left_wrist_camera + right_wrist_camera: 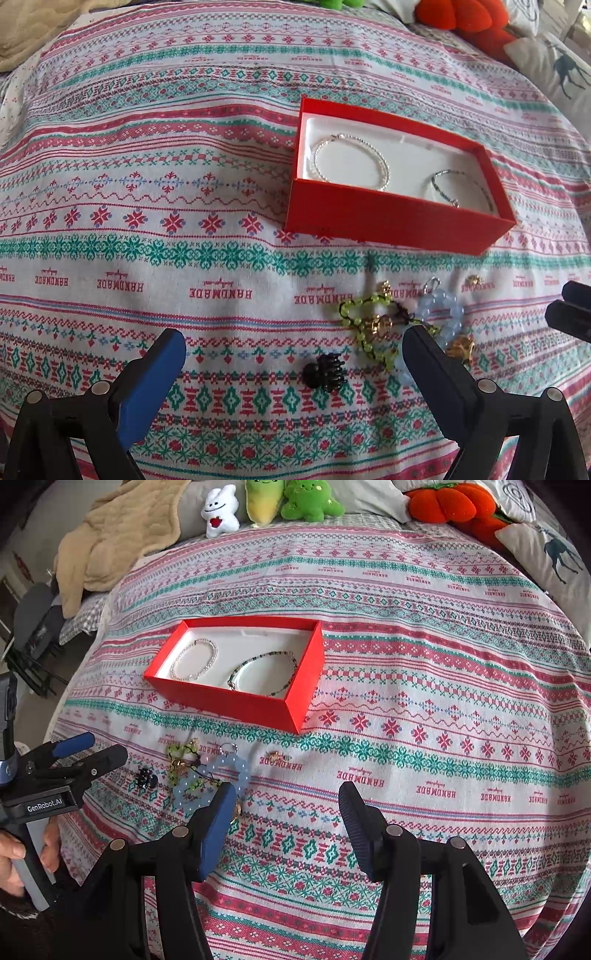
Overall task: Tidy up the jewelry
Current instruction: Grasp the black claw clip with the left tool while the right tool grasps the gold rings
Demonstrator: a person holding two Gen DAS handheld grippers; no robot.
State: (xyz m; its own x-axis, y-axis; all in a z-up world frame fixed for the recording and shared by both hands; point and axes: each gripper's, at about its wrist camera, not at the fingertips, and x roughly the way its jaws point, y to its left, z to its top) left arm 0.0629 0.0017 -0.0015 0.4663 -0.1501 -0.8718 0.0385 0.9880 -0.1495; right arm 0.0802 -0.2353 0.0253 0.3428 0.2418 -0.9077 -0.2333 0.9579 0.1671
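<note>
An open red box (388,218) (236,701) with a white lining holds a pearl bracelet (351,162) (194,659) and a dark green beaded bracelet (463,186) (264,674). In front of it on the cloth lies a tangle: a pale blue bead bracelet (448,308) (229,775), a lime green bead string (354,314) (181,766), gold pieces (380,325) and a small black hair claw (325,371) (146,778). My left gripper (293,347) (92,749) is open and empty above the cloth near the claw. My right gripper (286,799) is open and empty right of the pile.
A small gold earring (277,755) (474,280) lies apart, right of the pile. Plush toys (299,498), an orange pumpkin plush (450,502), a beige blanket (118,535) and a deer pillow (554,557) line the far edge of the patterned cloth (443,701).
</note>
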